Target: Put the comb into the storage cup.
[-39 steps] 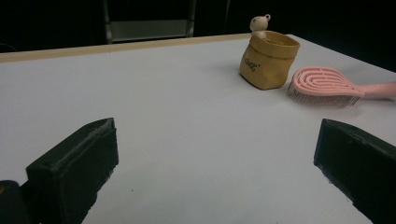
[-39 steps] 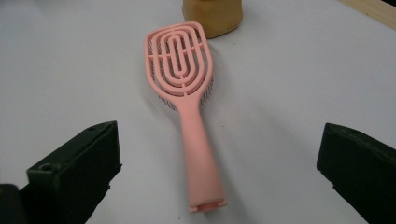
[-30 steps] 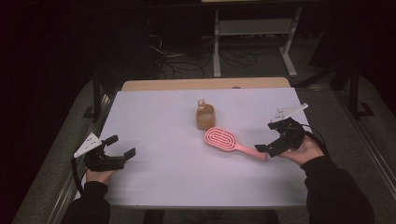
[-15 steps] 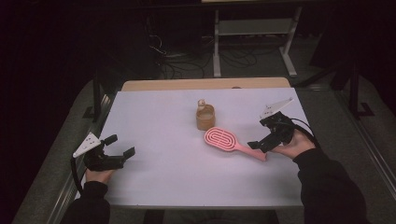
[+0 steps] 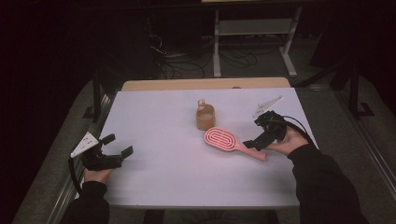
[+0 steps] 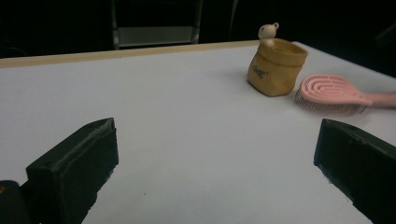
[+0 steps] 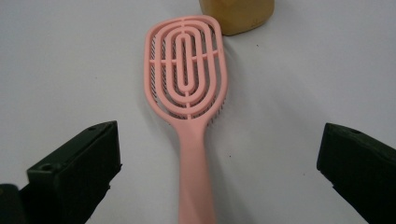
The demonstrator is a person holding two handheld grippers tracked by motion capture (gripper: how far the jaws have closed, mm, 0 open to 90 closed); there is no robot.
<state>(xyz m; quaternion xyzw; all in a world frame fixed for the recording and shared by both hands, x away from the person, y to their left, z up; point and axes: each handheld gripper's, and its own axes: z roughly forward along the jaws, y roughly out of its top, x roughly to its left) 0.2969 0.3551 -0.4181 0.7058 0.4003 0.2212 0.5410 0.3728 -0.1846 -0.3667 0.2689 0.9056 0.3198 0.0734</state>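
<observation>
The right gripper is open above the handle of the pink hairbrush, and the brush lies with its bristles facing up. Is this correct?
Not fully. The right gripper is open over the handle of the pink hairbrush, but the bristles face down onto the table; the right gripper view shows the ribbed back on top.

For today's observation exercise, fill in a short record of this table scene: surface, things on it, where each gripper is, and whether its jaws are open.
surface: white table
things: pink hairbrush, bristles down; tan pouch with a small figure peeking out
brush and pouch: close together, contact cannot be told
right gripper: open, over the brush handle, which runs between its jaws in the right gripper view
left gripper: open, near the table's left front, holding nothing
</observation>
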